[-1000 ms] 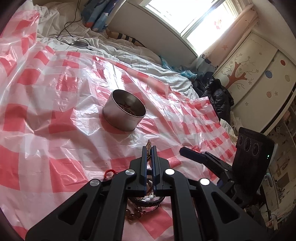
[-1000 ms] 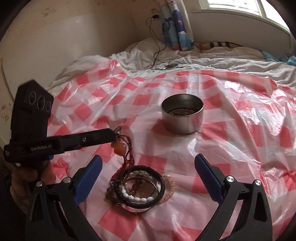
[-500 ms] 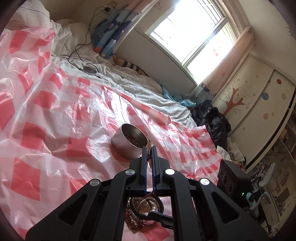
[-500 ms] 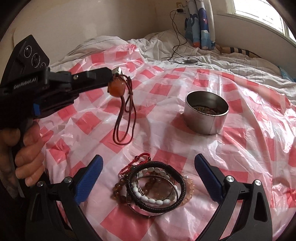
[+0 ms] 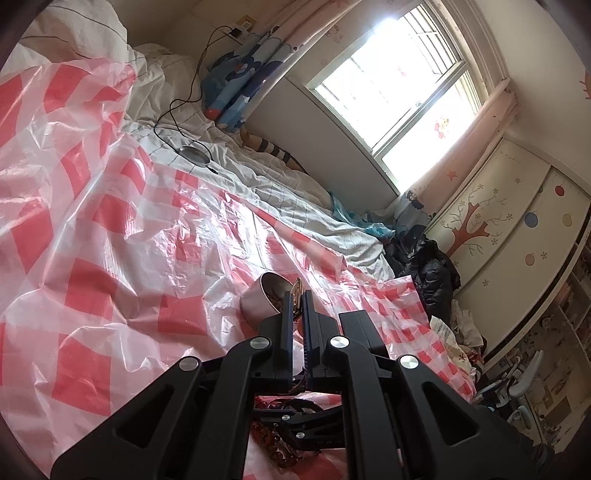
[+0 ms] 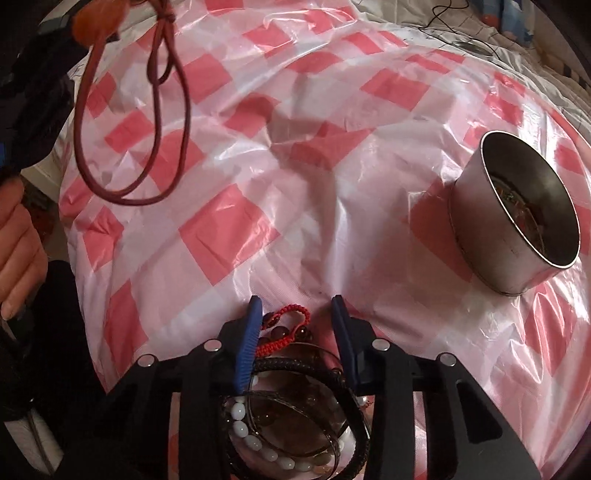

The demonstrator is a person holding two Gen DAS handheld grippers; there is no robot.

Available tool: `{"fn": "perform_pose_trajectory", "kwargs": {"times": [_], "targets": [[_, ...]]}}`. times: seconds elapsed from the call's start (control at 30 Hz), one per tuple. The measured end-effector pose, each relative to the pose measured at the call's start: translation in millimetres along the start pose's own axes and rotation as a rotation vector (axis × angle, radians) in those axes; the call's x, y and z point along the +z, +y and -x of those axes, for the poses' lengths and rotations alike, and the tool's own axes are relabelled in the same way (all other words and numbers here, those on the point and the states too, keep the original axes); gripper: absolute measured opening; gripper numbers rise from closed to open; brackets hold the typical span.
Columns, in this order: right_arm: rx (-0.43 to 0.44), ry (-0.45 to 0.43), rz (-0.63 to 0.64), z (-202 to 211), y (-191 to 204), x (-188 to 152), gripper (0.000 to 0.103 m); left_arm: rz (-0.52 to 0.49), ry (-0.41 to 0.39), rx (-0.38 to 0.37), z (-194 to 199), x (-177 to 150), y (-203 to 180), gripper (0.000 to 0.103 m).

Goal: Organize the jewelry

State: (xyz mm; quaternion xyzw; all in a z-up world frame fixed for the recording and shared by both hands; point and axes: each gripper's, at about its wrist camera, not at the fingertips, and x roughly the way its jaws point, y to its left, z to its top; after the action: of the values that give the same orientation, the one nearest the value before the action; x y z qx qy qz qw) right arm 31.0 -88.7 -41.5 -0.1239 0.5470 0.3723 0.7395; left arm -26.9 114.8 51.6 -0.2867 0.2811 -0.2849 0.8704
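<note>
My left gripper [image 5: 295, 293] is shut on the gold clasp of a pendant necklace and held above the bed. In the right wrist view its orange stone [image 6: 96, 18] and brown cord loop [image 6: 129, 147] hang at the upper left. My right gripper [image 6: 297, 308] points down over a pile of bracelets [image 6: 288, 417], with its jaws closing. A red braided bracelet [image 6: 288, 317] lies between the blue pads [image 6: 247, 347], with a gap still on the right side. A round metal tin [image 6: 513, 229] [image 5: 258, 306] with some jewelry inside stands to the right of the pile.
A red-and-white checked plastic sheet [image 6: 295, 166] covers the bed. A person's hand [image 6: 18, 236] holds the left gripper's handle at the left edge. A black cable and a small disc [image 5: 194, 151] lie on the white bedding behind. A window and a cupboard stand beyond.
The left gripper lifted the pendant necklace up off the pile and toward the tin. The right gripper dropped down over the bracelets, tilted steeply, and its jaws narrowed from wide open.
</note>
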Motion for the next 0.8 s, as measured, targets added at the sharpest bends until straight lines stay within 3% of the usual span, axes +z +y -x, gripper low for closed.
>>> {"fn": "perform_pose_trajectory", "kwargs": {"times": [0.03, 0.17, 0.57, 0.8], "targets": [[0.012, -0.001, 0.003, 0, 0, 0, 0.020, -0.001, 0.001, -0.001, -1, 0, 0, 0.004], [0.010, -0.054, 0.018, 7, 8, -5, 0.008, 0.001, 0.001, 0.000, -2, 1, -1, 0.004], [0.161, -0.465, -0.251, 85, -12, -42, 0.008, -0.001, 0.009, -0.004, -6, -4, -1, 0.004], [0.104, -0.675, -0.362, 143, -48, -43, 0.008, -0.068, 0.037, -0.050, -44, 14, -24, 0.004]]}}
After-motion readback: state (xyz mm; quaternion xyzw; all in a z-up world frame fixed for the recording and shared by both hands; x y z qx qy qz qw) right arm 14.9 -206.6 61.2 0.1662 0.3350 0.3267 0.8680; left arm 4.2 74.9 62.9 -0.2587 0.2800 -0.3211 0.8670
